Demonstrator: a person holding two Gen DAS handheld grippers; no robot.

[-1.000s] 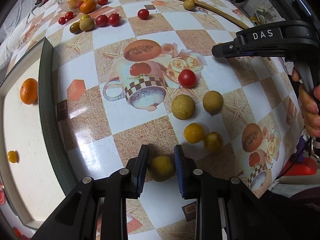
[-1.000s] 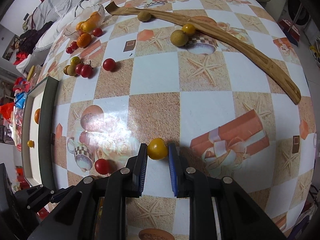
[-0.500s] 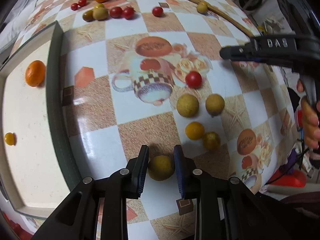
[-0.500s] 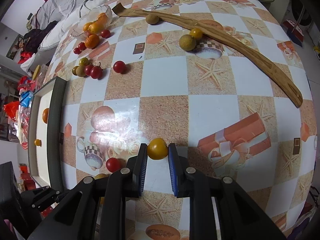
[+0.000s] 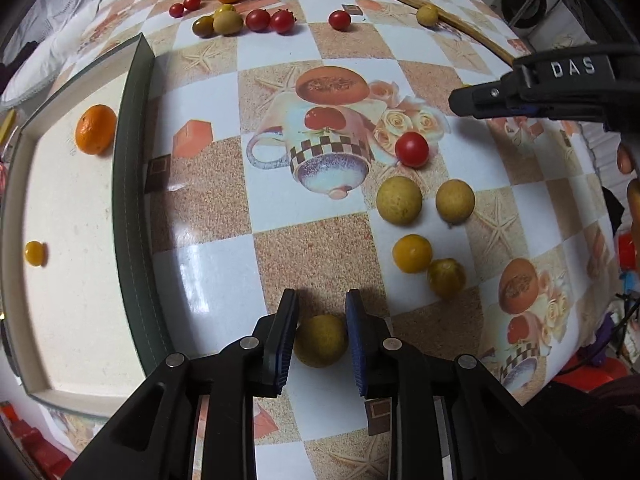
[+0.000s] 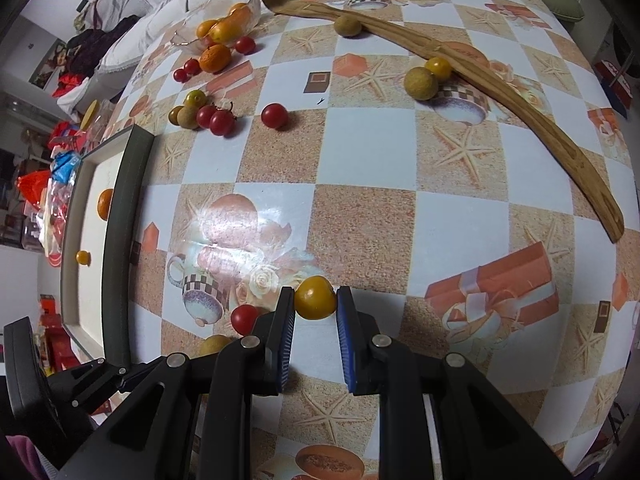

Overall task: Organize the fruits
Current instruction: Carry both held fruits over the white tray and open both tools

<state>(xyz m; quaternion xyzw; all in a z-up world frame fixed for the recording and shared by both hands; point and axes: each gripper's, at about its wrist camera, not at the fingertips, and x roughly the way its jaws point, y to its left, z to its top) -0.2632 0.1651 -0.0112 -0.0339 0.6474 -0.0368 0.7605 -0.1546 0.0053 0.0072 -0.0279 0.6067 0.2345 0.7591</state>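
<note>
My left gripper (image 5: 321,312) is shut on a yellow-green round fruit (image 5: 320,340), held above the checked tablecloth. My right gripper (image 6: 316,304) is shut on a yellow cherry tomato (image 6: 315,297); it shows at the right of the left wrist view (image 5: 520,96). A green-rimmed tray (image 5: 132,184) at the left holds an orange (image 5: 95,129) and a small yellow tomato (image 5: 35,253). Loose fruits lie ahead: a red tomato (image 5: 412,149), two tan round fruits (image 5: 399,200), a yellow tomato (image 5: 412,253).
A glass bowl (image 6: 224,12) of oranges stands at the far left, with red tomatoes (image 6: 216,118) and other fruit scattered near it. A long curved wooden piece (image 6: 520,92) lies across the far right with fruits beside it. Clutter lies beyond the table's left edge.
Both grippers have drawn back and shifted left with their fruits held; the tray and the far fruit cluster now show more fully. The loose fruits have not moved.
</note>
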